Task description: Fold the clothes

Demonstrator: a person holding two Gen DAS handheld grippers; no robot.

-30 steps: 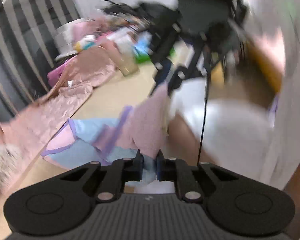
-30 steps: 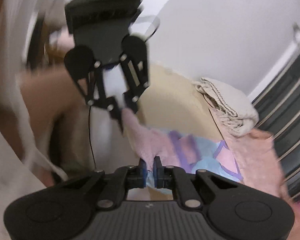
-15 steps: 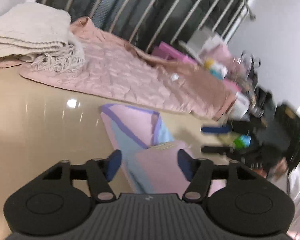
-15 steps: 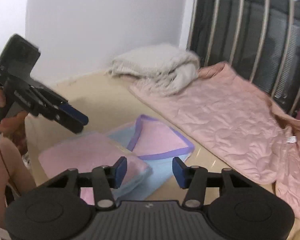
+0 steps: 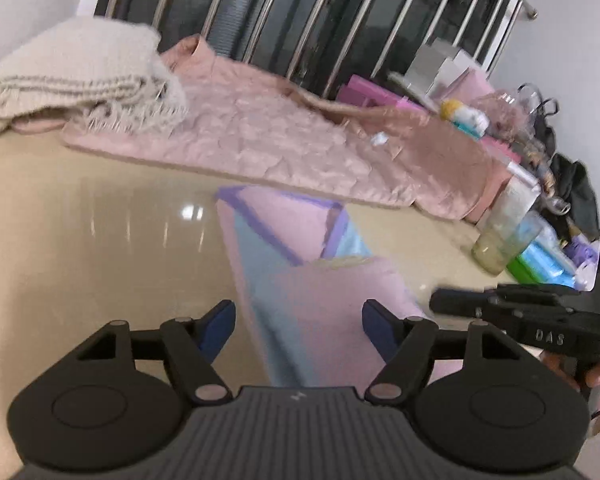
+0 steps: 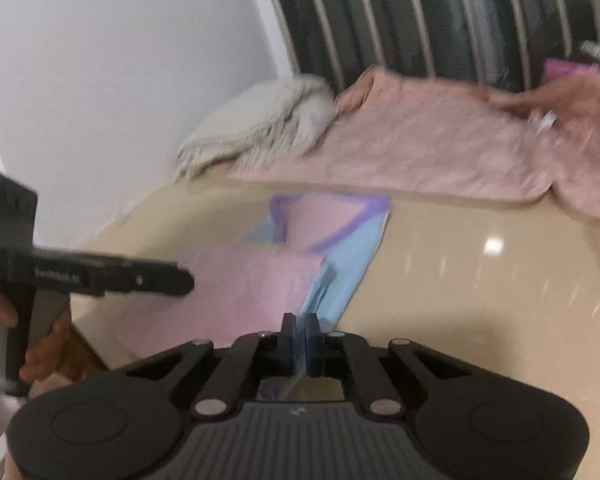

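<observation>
A quilted pink blanket (image 5: 284,148) is lying along the railing side of the glossy beige table (image 5: 80,240), with a folded cream throw (image 5: 72,76) sitting on its end and a clear plastic cup (image 5: 504,236) standing near its other end. Just in front of that blanket, the pink-and-blue garment (image 5: 300,264) is lying partly folded, its long axis running from the blanket toward the near table edge. The left gripper (image 5: 299,322) is hovering spread wide over the garment's near end, while the right gripper (image 6: 299,334) is pinching its blue edge.

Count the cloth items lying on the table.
3: pink-and-blue garment in the middle, pinched by the right gripper; pink quilted blanket behind it; cream knit throw far left. Others may be hidden.
</observation>
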